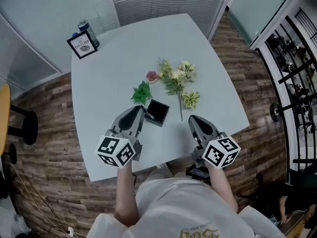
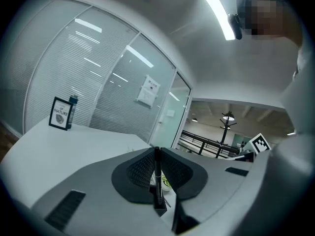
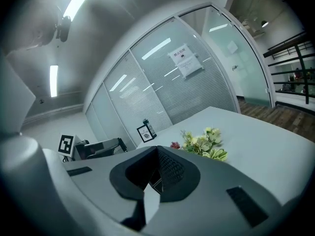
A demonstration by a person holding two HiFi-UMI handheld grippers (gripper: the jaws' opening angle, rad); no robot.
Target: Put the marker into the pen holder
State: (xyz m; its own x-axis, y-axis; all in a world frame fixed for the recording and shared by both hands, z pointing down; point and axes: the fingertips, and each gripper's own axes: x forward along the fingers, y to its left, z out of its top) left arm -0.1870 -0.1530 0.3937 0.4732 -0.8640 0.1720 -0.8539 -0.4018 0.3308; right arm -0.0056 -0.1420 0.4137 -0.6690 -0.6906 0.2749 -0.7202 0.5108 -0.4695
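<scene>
In left gripper, slim black marker

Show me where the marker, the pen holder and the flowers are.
marker [image 2: 157, 173]: left gripper view, mid-barrel, clamped between the jaws.
pen holder [image 1: 158, 111]: head view, middle of its black top.
flowers [image 1: 177, 76]: head view, the pale blooms.

A small framed card stands at the far left corner of the table. It reads "OF NATURE" in dark capitals on white, above a small dark picture. The left gripper view shows the same word, "NATURE", on it. A white paper notice hangs on the glass wall beyond the far side of the table, its print too small to read. Gold lettering on the person's shirt, at the near edge, is cut off and unreadable.
</scene>
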